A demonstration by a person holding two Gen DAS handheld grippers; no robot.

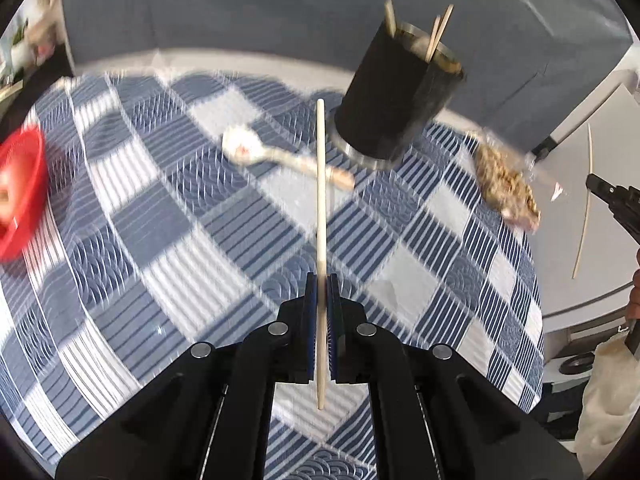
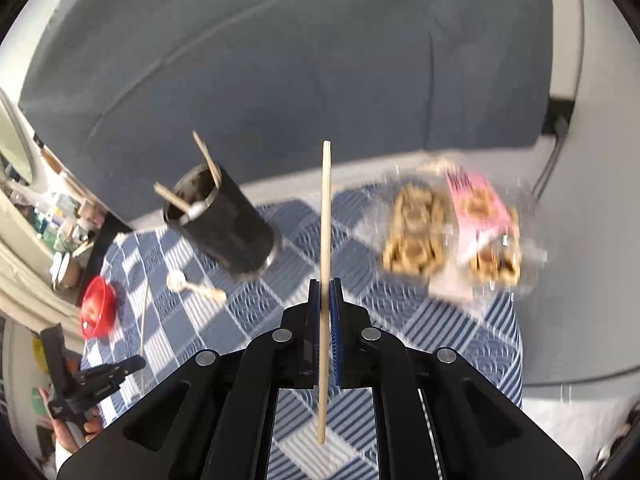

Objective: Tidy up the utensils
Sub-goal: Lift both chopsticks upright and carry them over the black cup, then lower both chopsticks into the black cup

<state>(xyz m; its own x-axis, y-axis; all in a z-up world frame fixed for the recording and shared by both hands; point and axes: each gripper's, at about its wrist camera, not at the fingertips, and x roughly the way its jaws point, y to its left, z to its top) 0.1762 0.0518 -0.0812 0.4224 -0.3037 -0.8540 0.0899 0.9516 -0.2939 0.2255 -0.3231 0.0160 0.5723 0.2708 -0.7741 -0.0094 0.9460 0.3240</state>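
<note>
1. Left gripper (image 1: 321,280) clamped on a wooden chopstick (image 1: 320,208), held near its lower end; long upper length sticking out forward, short tail behind the pads.
2. Right gripper (image 2: 327,286) likewise clamped on a second chopstick (image 2: 326,216), same lopsided hold.
3. Both raised above the checked tablecloth (image 1: 200,216); plenty of clear air underneath and between the two.
4. Further out, a ceramic spoon (image 1: 276,156) lying loose on the cloth, just beside the black holder (image 1: 396,96).
5. Holder already carrying several chopsticks leaning on its rim; narrow mouth, so likely snagging or a tip striking the rim and knocking it over.
6. Thin round sticks pinched off-centre: probable pivoting or slipping on tilt.
7. Snack packets (image 2: 452,232) near the far cloth edge, red bowl (image 1: 20,192) at the left edge: sweeping either a risk.
</note>
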